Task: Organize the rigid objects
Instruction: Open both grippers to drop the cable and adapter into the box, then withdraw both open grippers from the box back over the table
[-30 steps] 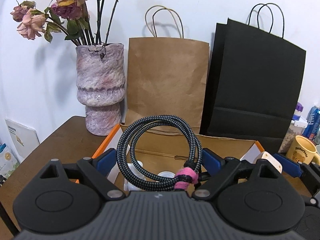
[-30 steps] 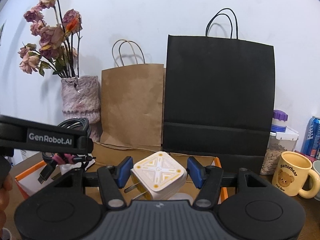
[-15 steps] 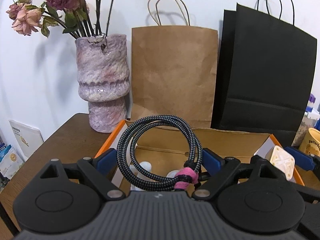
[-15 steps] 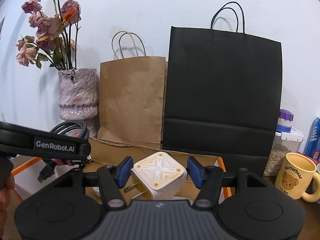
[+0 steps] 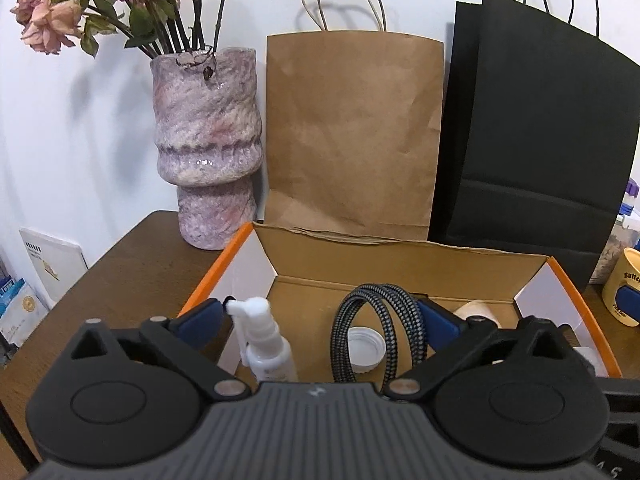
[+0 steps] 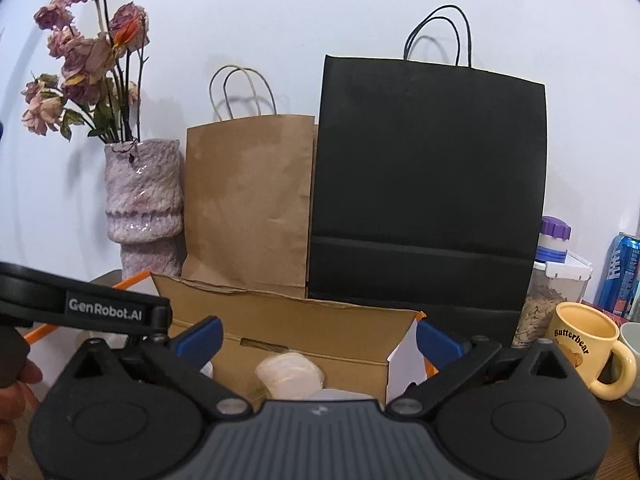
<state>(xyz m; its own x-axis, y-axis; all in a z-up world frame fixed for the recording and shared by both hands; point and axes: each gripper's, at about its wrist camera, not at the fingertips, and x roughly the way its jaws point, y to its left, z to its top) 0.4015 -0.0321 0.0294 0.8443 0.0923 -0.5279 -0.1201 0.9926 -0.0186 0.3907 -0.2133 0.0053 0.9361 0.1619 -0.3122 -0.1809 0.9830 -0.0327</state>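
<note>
An open cardboard box with orange edges lies under both grippers. My left gripper hangs over it, jaws opening wide. The braided black-and-grey cable coil stands loose between them, close to the right finger, and no pad presses on it. A white spray bottle and a white cap lie in the box. My right gripper is over the same box, jaws opening wide with nothing held. Below them lies a blurred cream-white block.
Behind the box stand a pink stone vase of dried roses, a brown paper bag and a black paper bag. To the right are a yellow mug, a seed jar and a blue can. A hand shows at lower left.
Both grippers have opened. The cable coil has dropped out of the left jaws into the box. The white charger has left the right jaws and gone down into the box.
</note>
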